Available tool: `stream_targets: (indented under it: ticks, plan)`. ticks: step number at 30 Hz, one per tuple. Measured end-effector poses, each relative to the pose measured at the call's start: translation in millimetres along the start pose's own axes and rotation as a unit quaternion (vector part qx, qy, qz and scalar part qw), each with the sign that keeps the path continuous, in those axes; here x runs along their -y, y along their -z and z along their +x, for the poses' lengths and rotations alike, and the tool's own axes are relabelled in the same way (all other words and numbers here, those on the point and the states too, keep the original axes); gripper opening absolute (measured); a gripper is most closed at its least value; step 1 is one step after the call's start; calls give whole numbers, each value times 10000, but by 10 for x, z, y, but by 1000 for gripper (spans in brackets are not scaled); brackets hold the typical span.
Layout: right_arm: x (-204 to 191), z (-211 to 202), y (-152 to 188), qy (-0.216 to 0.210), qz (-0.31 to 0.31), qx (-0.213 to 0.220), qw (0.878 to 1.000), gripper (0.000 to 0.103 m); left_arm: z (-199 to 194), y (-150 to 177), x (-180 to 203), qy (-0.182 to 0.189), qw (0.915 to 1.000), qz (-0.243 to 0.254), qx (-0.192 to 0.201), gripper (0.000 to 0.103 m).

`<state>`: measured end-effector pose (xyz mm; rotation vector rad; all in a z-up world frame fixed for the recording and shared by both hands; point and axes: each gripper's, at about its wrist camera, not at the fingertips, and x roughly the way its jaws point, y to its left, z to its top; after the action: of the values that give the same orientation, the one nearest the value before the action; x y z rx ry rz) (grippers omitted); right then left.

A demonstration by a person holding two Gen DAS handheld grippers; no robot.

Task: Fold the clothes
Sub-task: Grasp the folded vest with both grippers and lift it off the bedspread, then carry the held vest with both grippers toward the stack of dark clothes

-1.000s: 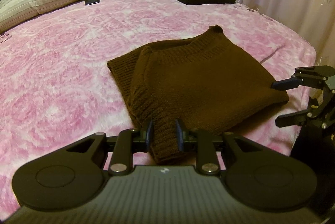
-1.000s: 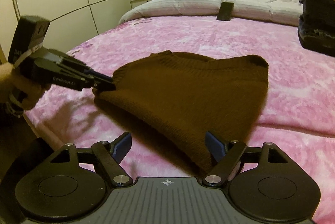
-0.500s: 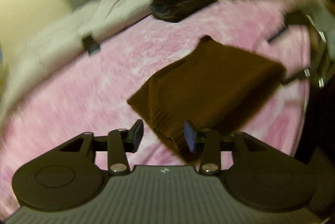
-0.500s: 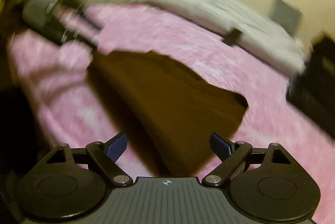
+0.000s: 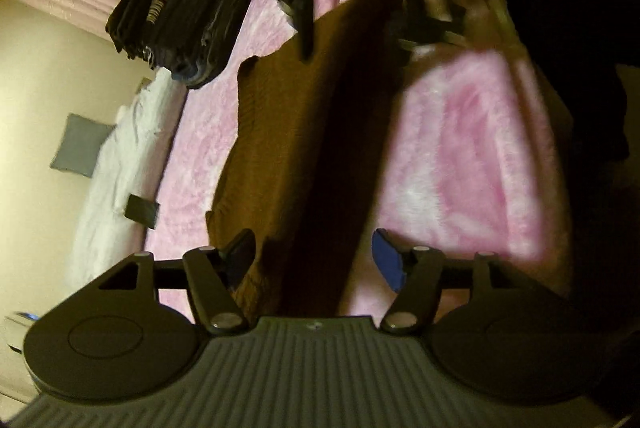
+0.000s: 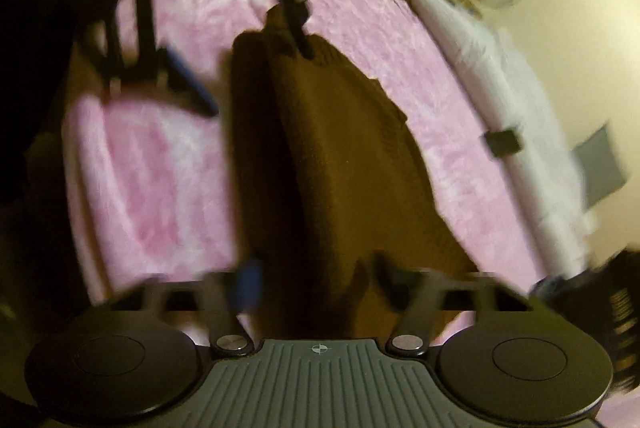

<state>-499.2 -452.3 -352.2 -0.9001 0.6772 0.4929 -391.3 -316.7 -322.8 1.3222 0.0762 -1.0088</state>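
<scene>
The left gripper [image 5: 314,260] is opening, its jaws astride the folded brown sweater [image 5: 288,131] on the pink blanket [image 5: 460,147]. The right gripper [image 6: 316,284] is closing around the sweater's opposite end; contact is blurred.

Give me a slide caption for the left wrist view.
Left tool opening astride the folded brown sweater on a pink blanket.

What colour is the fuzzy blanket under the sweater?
Pink with whitish patches. The blanket shows best in the left wrist view, beside the brown sweater.
</scene>
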Motion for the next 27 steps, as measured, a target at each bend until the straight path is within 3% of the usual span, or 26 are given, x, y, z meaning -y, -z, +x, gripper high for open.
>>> stream_targets:
  ticks: [5, 10, 11, 12, 13, 14, 15, 17, 20, 22, 24, 25, 27]
  plan:
    - [516, -107, 19, -609, 1274, 207, 9898, 30, 124, -52, 66, -457, 9987, 236, -1, 67]
    - [749, -157, 40, -934, 1779, 254, 9793, 30, 301, -73, 93, -1057, 9928, 531, -202, 65]
    - [756, -166, 56, -965, 1830, 271, 9780, 30, 338, -74, 99, -1171, 9910, 600, -267, 60]
    - [750, -189, 69, -966, 1860, 293, 9774, 30, 362, -74, 94, -1160, 9907, 621, -333, 45]
    - [719, -216, 76, -965, 1875, 323, 9770, 30, 385, -74, 87, -1138, 9906, 639, -399, 39]
    - [668, -258, 81, -945, 1872, 352, 9771, 37, 393, -75, 63, -1083, 9913, 615, -423, 36]
    - [614, -277, 99, -835, 1819, 380, 9790, 62, 400, -76, 37, -1024, 9920, 587, -443, 31]
    - [464, -332, 140, -363, 1569, 459, 9859, 90, 399, -74, -38, -887, 9939, 457, -465, 29]
    - [154, -355, 151, 116, 919, 521, 9943, 89, 350, -84, -316, -376, 9973, -489, -389, 27]
    - [-59, -301, 153, 387, 391, 503, 9972, 89, 332, -60, -549, 1, 9915, -1258, -328, 26]
    - [-287, -163, 128, 764, -338, 360, 9959, 88, 330, -50, -713, 223, 9855, -1657, -300, 26]
    - [-372, -97, 122, 955, -661, 316, 9927, 81, 331, -56, -777, 313, 9829, -1791, -291, 26]
    - [-430, -7, 106, 1194, -1055, 274, 9869, 56, 327, -62, -885, 475, 9787, -1979, -282, 26]
